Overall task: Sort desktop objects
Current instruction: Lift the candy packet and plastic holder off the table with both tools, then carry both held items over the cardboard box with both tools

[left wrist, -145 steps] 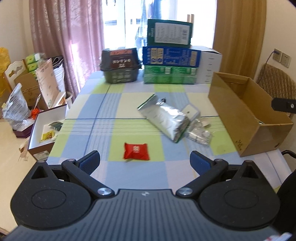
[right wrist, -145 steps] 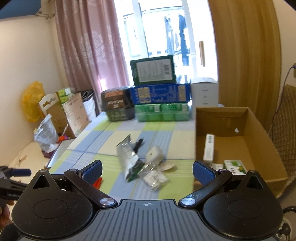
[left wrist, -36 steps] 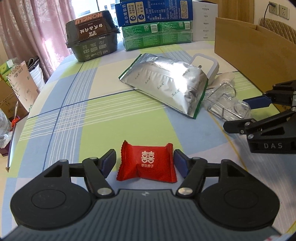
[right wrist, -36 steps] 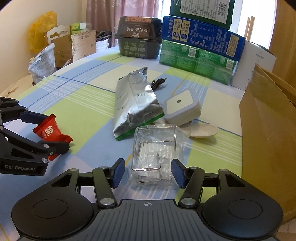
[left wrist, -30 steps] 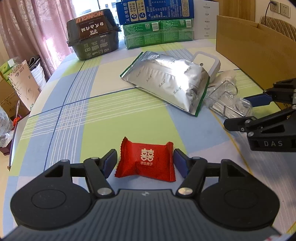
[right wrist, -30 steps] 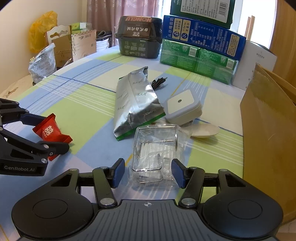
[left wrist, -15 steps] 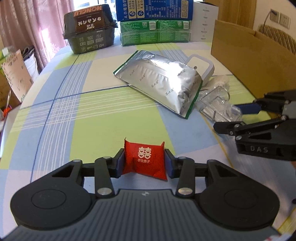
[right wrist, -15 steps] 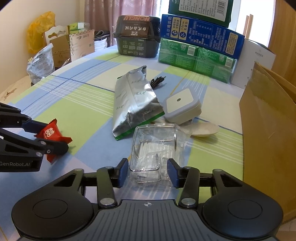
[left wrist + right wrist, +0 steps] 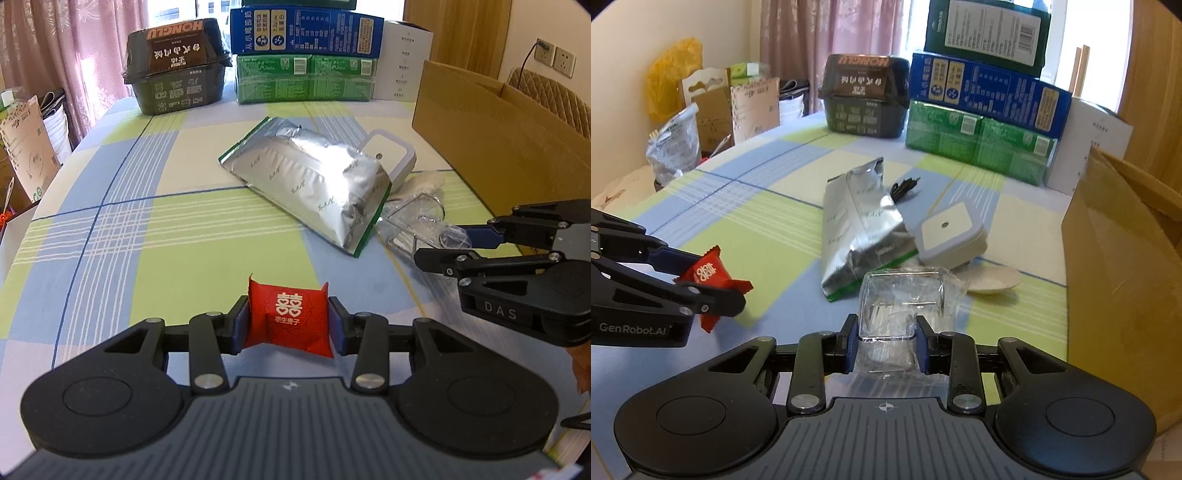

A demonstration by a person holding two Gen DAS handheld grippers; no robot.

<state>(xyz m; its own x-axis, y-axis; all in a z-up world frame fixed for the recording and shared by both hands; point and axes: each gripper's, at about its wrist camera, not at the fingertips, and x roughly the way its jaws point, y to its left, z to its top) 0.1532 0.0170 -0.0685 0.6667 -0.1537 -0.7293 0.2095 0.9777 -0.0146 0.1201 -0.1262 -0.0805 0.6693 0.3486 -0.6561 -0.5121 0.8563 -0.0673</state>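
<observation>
Left gripper (image 9: 288, 325) is clamped on the red candy (image 9: 289, 319) at 6 o'clock; right gripper (image 9: 886, 347), jaws just closing, pinches the clear packet (image 9: 899, 306) (crinkly, slippery). Both should lift straight, then swing toward the cardboard box (image 9: 1123, 266) at 3 o'clock.

The red candy packet (image 9: 288, 319) is glossy plastic film, and the silver pouch (image 9: 314, 186) is crinkled, shiny foil. The clear packet (image 9: 900, 301) is thin transparent plastic around a wire frame. The tablecloth (image 9: 147, 229) looks like smooth checked cloth, the cardboard box (image 9: 498, 122) is matt brown, and both grippers' bodies are matt black plastic.
</observation>
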